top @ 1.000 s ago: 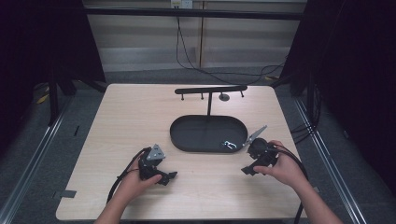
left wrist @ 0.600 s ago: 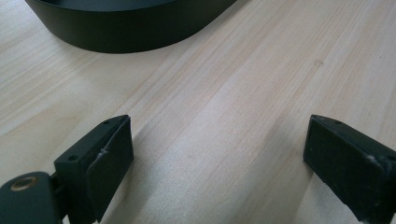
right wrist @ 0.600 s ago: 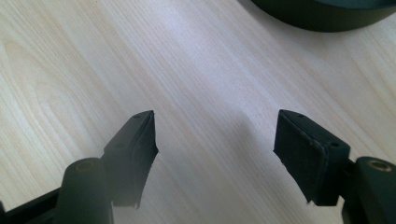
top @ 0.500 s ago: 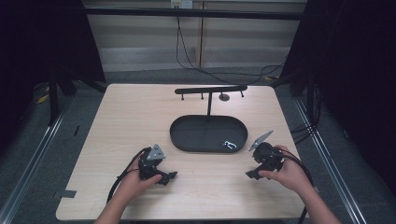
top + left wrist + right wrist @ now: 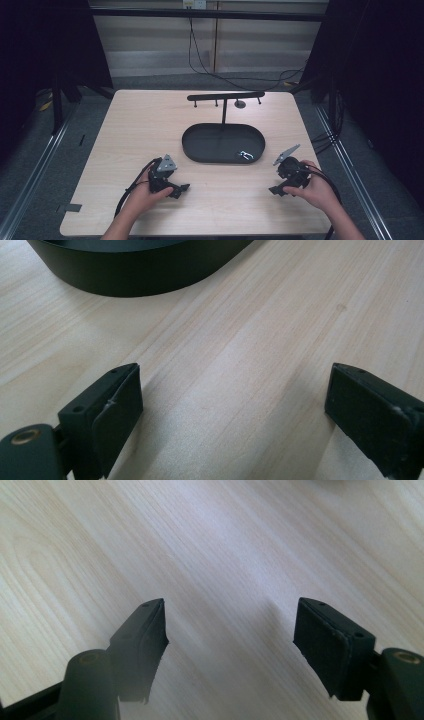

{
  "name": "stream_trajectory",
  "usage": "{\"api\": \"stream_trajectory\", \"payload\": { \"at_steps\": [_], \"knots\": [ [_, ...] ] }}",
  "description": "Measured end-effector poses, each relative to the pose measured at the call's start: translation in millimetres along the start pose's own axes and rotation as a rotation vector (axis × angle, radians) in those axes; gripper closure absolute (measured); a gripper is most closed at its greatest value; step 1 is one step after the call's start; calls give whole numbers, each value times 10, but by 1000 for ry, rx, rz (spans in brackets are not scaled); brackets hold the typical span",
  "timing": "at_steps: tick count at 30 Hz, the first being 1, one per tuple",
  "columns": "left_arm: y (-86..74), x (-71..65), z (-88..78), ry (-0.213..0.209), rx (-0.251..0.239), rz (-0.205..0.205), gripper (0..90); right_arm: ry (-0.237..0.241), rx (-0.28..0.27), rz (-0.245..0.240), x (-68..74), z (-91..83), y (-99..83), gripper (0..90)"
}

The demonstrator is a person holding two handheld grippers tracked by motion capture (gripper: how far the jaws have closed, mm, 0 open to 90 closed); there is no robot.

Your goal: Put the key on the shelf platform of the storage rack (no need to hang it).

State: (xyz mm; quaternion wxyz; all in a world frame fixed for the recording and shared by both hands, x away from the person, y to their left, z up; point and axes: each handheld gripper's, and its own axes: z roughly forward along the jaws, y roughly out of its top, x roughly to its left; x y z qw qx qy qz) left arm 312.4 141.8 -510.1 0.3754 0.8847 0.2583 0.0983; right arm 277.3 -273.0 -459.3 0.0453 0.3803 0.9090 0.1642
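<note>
A pale wooden table [image 5: 150, 130] is shown bearing a black oval tray [image 5: 210, 150], from whose far rim a T-shaped black stand [image 5: 224, 97] rises; a small shiny object [image 5: 244, 155] is seen in the tray's right end. The left gripper [image 5: 181, 190] and right gripper [image 5: 274, 190] are held near the front edge, either side of the tray, each with fingers [image 5: 117, 410] apart and nothing between them

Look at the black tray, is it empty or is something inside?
Not empty. The black tray holds one small shiny thing near its right end. What that thing is cannot be told; it is too small.
</note>
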Motion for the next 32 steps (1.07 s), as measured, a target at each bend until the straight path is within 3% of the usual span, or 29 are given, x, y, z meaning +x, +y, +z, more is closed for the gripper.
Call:
{"api": "stream_trajectory", "payload": {
  "at_steps": [12,26,32],
  "knots": [
    [0,0,0,0,0,0,82,6,-11,44,-57,25,-194,292],
    [0,0,0,0,-1,-1,82,-24,0,59,-114,25,-392,293],
    [0,0,0,0,-1,-1,82,-29,-9,55,-120,25,-395,294]
  ]
}}
